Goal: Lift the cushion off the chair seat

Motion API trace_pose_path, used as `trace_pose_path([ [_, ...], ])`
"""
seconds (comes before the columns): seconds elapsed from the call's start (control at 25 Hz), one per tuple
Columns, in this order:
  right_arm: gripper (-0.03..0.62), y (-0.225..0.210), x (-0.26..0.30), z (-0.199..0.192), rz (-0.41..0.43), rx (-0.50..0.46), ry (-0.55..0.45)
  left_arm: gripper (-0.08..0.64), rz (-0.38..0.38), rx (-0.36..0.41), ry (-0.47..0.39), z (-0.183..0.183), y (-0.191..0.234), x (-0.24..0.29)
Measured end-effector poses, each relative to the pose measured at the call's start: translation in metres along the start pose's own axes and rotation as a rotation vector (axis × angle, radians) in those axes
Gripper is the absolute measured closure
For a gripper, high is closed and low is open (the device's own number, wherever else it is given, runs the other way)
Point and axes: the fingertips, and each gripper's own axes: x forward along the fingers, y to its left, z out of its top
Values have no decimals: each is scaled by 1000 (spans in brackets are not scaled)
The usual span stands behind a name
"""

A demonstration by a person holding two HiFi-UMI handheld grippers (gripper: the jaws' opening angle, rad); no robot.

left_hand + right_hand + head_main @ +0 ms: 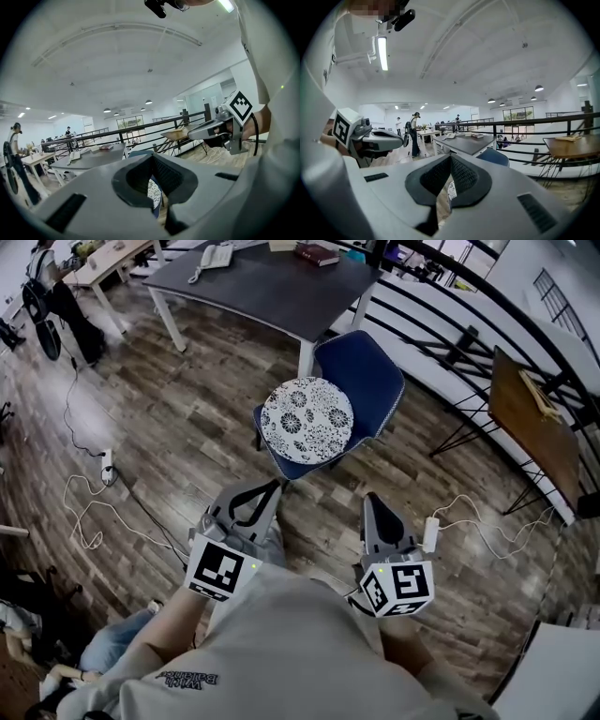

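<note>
**Head view**
- Cushion (307, 419): round, white with a dark flower pattern. It lies flat on the seat of the chair (367, 371).
- Chair: blue, standing on the wooden floor (178, 399) just beside a dark worktop (267, 287).
- Left gripper (266, 491) and right gripper (375, 505): held side by side in front of the person, both pointing toward the chair. Both are well apart from the cushion and neither touches it.
- Step in hand, as judged: the approach. The cushion is untouched and the lift has not begun.
- Next move, as judged: bring both grippers up to the cushion's near rim and spread the fingers. Then close them on the edge at two places and raise the cushion level, clear of the seat.

**Left gripper view**
- Fingers (174, 177): pressed together and holding nothing.
- A sliver of the patterned cushion shows beyond the tips, ahead and out of reach.

**Right gripper view**
- Fingers (464, 177): closed tight on each other and empty.
- The cushion's edge and the blue chair back show past the tips. Nothing is in contact with them.
</note>
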Motion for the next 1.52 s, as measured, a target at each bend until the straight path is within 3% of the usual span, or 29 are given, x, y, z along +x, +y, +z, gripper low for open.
trace_pose_path([
  [0.28, 591, -13, 64, 9, -26, 17, 47, 554, -26, -51, 22, -6, 55, 44],
  [0.52, 591, -32, 109, 27, -70, 42, 62, 554, -14, -103, -42, 11, 105, 77],
  [0.8, 591, -37, 175, 56, -74, 18, 45, 554, -13, -69, -16, 14, 165, 108],
  [1.16, 591, -37, 247, 86, -94, -7, 10, 554, -1, -83, -21, 11, 234, 131],
  [1.52, 590, -24, 290, 92, -112, -31, 17, 554, -32, -74, -38, 3, 270, 145],
])
